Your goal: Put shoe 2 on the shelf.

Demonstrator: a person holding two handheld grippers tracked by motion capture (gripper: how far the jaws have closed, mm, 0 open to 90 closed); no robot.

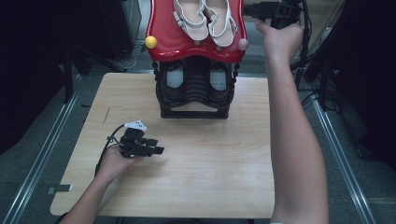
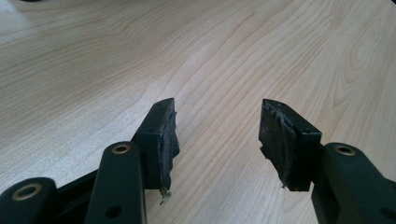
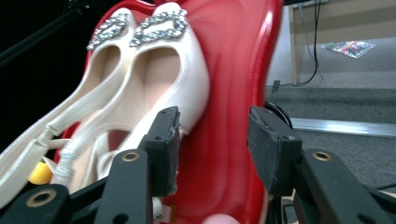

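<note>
Pair of white sandals [image 1: 205, 18] untouched on red rack top [image 1: 163, 42] at table's far edge; right claw [image 3: 212, 140] released beside them, left claw [image 2: 217, 135] released, idle near front-left corner; any grasp seemingly not yet made

Light falls from overhead onto the wooden table [image 1: 196, 154], which is evenly bright, while the room past its left and right edges sinks into near black. The red rack [image 1: 196, 44] at the far edge carries glossy highlights along its rim and casts a soft shadow beneath. In the left gripper view the tabletop's far left corner washes out pale. In the right gripper view the pale sandals [image 3: 140, 84] look slightly soft, their jewelled trim sparkling, and the near jaws are blurred.
</note>
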